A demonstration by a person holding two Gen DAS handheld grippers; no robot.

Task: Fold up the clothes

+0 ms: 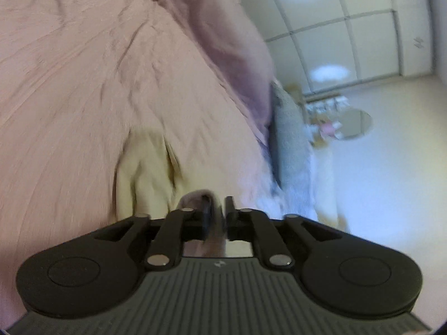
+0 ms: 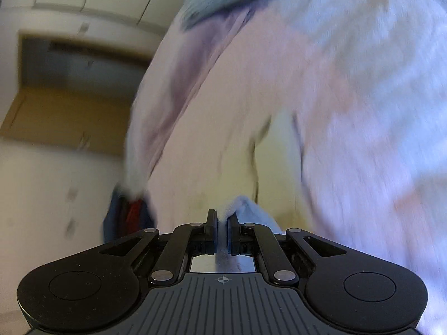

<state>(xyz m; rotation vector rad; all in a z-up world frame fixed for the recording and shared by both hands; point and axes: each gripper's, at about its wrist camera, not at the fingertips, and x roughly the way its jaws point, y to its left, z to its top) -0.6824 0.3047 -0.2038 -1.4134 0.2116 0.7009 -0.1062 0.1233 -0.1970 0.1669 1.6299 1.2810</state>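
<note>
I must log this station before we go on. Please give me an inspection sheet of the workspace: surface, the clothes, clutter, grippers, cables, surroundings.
Surface: pink bedspread, wrinkled.
Job's things: pale yellow garment lying on the bedspread; pinkish cloth between the left jaws; light cloth between the right jaws.
Clutter: grey pillow at the bed's edge.
Grippers: left gripper and right gripper, jaws narrowly apart; grip unclear.
Cables: nothing seen.
Surroundings: white cabinet doors; pictures blurred.

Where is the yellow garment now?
In the left wrist view, the yellow garment lies on the pink bedcover, lower centre, just left of the left tool.
</note>
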